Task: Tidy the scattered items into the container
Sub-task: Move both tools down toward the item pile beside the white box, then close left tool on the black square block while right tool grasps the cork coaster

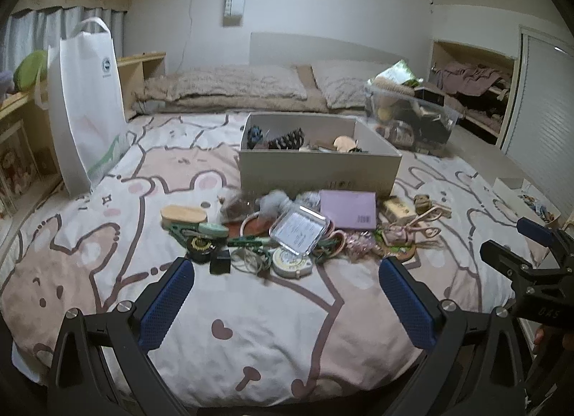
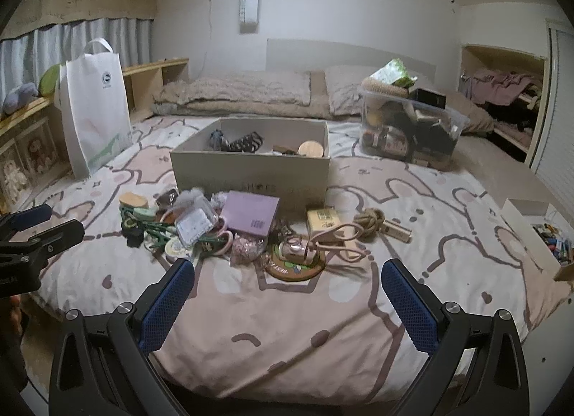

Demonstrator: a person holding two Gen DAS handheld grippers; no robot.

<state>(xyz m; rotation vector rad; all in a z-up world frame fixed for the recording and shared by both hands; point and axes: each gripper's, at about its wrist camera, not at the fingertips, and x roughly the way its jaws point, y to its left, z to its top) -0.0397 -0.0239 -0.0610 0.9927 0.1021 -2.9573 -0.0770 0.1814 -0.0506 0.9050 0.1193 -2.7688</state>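
Observation:
A grey cardboard box (image 1: 319,168) stands on the bed and holds a pine cone (image 1: 287,138) and other small things; it also shows in the right wrist view (image 2: 251,172). In front of it lies a heap of scattered items: a purple notebook (image 1: 348,208), a clear plastic case (image 1: 299,231), a wooden brush (image 1: 183,216), a round tin (image 1: 291,262), a rope knot (image 2: 369,219) and a round coaster (image 2: 296,265). My left gripper (image 1: 287,269) is open and empty, short of the heap. My right gripper (image 2: 287,270) is open and empty near the coaster.
A white tote bag (image 1: 86,107) stands at the left. A clear bin (image 2: 409,129) full of things sits behind the box on the right. Pillows (image 1: 229,88) lie at the headboard. A small white box (image 2: 534,233) sits at the bed's right edge.

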